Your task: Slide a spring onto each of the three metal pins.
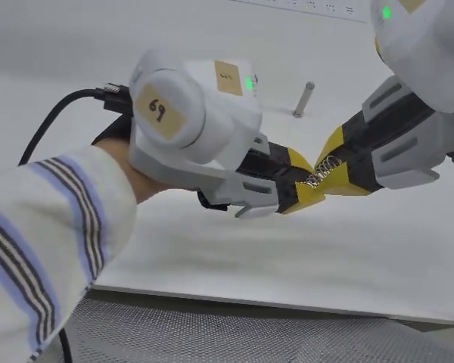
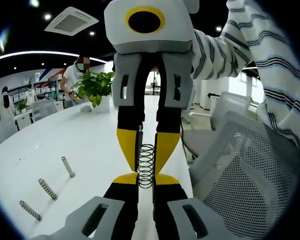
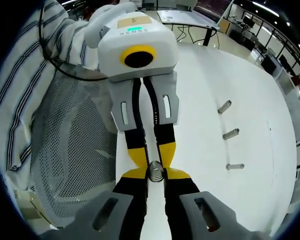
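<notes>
Spring [image 1: 322, 172] sits clamped by left hand-held gripper [image 1: 303, 190] and right hand-held gripper [image 1: 337, 172], tip to tip; an uneven release could flick it away.

Left gripper [image 1: 307, 183], right gripper [image 1: 331, 166] tip to tip on 1 spring [image 1: 320, 173]

Bright, even overhead light, ceiling spots [image 2: 49, 16] and a curved strip light [image 2: 40, 52] in the left gripper view, white desk [image 1: 303, 249] nearly washed out in the head view, shadows soft, near sleeve [image 1: 45, 227] blurred, gripper views bowed at the edges
</notes>
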The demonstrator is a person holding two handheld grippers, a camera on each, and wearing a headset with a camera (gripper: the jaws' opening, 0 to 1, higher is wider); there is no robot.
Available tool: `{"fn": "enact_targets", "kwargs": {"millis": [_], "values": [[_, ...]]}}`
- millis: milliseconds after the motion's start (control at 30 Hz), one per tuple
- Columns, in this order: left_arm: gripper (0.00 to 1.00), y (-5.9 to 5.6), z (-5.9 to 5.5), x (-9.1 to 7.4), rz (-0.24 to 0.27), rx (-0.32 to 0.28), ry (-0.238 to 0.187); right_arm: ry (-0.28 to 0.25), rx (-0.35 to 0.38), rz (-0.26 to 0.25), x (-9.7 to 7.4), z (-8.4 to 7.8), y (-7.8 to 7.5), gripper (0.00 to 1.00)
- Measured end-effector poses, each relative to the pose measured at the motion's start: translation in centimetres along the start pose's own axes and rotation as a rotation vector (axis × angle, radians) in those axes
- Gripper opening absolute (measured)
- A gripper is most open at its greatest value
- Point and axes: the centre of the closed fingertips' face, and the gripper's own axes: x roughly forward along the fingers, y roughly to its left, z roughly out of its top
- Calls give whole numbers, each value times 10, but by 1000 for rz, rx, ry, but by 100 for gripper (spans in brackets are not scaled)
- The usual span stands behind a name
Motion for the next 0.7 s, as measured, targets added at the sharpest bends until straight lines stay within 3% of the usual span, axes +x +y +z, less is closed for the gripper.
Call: {"fn": "enact_targets", "kwargs": {"millis": [400,433,467,700], "values": [[3,8,-10,-1,28,-17,38,6,92,-29,8,1,-6,8],[3,8,-11,-1,27,-61,40,7,100,-28,8,1,-6,8],[3,9,-11,-2,29,-69,41,8,105,-27,8,1,-6,8],[3,10,-12,-2,35,-57,40,16,125,-27,7,1,-9,7]]}}
